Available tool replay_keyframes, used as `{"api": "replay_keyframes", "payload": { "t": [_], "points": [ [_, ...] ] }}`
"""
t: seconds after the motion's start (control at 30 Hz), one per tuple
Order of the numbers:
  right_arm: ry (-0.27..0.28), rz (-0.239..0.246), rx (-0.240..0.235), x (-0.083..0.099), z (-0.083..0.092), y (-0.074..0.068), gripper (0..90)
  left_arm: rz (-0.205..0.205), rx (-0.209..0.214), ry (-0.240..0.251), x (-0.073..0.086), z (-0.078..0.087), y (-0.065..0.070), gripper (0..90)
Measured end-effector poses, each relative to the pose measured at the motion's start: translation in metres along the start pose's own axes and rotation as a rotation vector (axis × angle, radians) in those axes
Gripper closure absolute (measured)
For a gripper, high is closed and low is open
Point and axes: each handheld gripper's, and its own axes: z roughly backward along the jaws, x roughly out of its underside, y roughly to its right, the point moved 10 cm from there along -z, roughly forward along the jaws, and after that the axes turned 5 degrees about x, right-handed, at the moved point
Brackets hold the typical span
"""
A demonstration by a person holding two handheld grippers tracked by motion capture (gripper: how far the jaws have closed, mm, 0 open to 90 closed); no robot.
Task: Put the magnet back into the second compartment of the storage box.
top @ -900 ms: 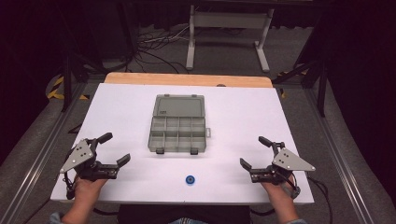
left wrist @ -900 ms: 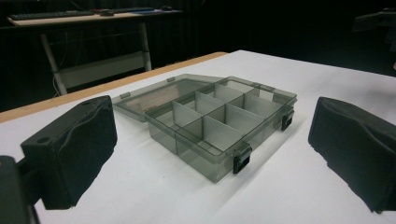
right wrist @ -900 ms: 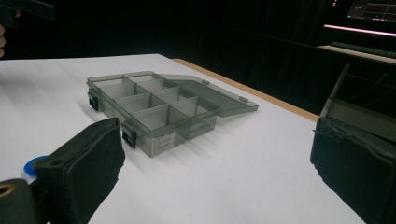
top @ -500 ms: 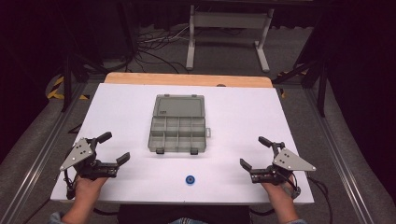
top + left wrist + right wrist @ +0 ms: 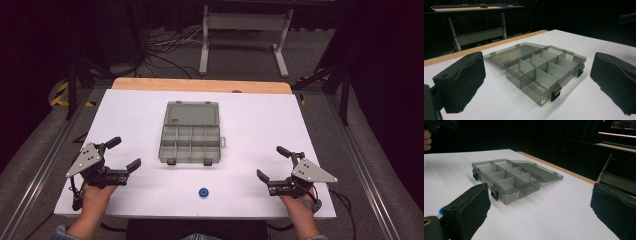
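One grey compartment box (image 5: 191, 133) lies open ahead of both grippers, with two black latches (image 5: 171, 161) on its near edge. One small blue disc (image 5: 202, 192) sits between two grippers, left gripper (image 5: 124, 153) and right gripper (image 5: 270, 162).

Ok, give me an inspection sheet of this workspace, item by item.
Surface: white table, wooden strip at its far edge.
Job's things: grey organizer box at centre, lid folded back flat, compartments look empty; small blue disc near the front edge.
Clutter: nothing seen.
Grippers: left gripper and right gripper both open, holding nothing, resting at the front corners.
Cables: one trails from each gripper; more on the floor behind the table.
Surroundings: dark room, white desk frame beyond.
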Motion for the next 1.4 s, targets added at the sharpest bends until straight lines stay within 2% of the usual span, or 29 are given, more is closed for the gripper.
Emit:
{"api": "replay_keyframes", "payload": {
  "t": [0.33,0.53,0.93,1.1,1.4],
  "points": [
    [0.0,-0.003,0.002,0.0,0.001,0.002,3.0,-0.004,0.009,0.008,-0.006,0.001,0.003,0.9],
    [-0.002,-0.01,-0.002,0.0,0.0,0.001,3.0,-0.008,0.03,0.002,-0.011,-0.006,0.009,1.0],
    [0.003,-0.019,-0.007,0.0,0.0,0.001,3.0,-0.047,0.128,-0.017,-0.033,-0.031,0.038,1.1],
    [0.001,-0.025,-0.01,0.0,0.0,0.002,3.0,-0.042,0.164,-0.002,-0.042,-0.038,0.046,1.3],
    [0.0,-0.033,-0.013,0.0,0.0,0.002,3.0,-0.065,0.223,-0.001,-0.053,-0.056,0.065,1.3]
  ]
}}
